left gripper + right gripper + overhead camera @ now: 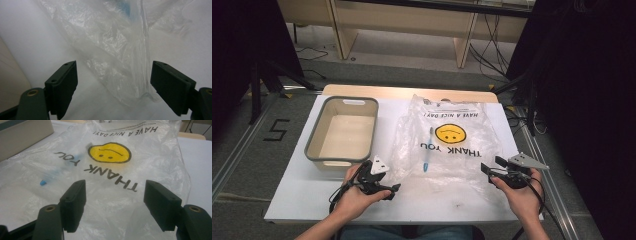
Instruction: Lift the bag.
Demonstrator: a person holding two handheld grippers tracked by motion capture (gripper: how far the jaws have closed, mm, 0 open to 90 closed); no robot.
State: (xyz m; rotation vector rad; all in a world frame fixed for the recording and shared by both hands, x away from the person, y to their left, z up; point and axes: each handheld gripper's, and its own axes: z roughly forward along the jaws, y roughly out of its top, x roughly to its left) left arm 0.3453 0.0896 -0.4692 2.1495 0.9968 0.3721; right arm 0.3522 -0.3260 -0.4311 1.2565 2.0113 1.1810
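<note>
**Plastic bag flanked by two open grippers, toothbrush inside**

A clear plastic bag (447, 145), printed with a yellow smiley and "THANK YOU", is laid flat on the white table (302, 200), just to the right of a grey-rimmed beige bin (343, 132). A blue-and-white toothbrush (428, 150) is seen through the film, lying lengthwise inside the bag near its left half.

The left gripper (392, 189) is held at the bag's near-left corner; in the left gripper view its jaws are spread wide, with a crumpled edge of the film between them but not pinched. The right gripper (492, 166) is poised at the bag's near-right edge; its jaws are likewise wide apart, and nothing is held.

Several risks are judged likely from here. If only one layer of the thin film is caught, the bag may stay closed or be stretched and torn. If the near end is lifted unevenly by one gripper, the toothbrush could slide towards the far end, where whether the bag is open cannot be told. The slick plastic may also slip free of a shallow pinch.
</note>
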